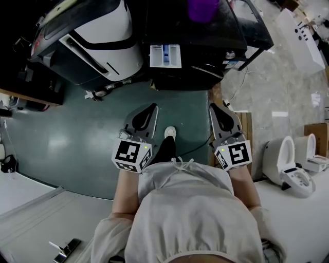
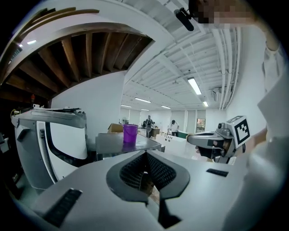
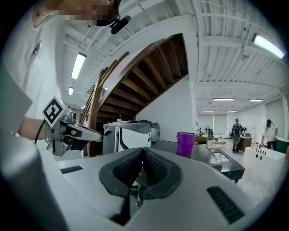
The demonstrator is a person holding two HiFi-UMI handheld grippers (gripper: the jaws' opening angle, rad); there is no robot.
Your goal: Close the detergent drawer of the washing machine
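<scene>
A black washing machine (image 1: 205,46) stands ahead of me, and its white detergent drawer (image 1: 165,55) is pulled out toward me. My left gripper (image 1: 152,107) and right gripper (image 1: 213,107) are held side by side in the air, well short of the drawer, both shut and holding nothing. In the left gripper view the left gripper's (image 2: 145,153) jaws meet in front of the machine's dark top (image 2: 126,143). The right gripper's (image 3: 142,150) jaws also meet, and they hide the drawer in the right gripper view.
A purple cup (image 1: 203,9) stands on the washing machine. A white and black machine (image 1: 97,41) sits to its left. Toilets (image 1: 295,169) stand at the right. A cable runs over the green floor (image 1: 67,138). People stand far off in the hall (image 3: 235,131).
</scene>
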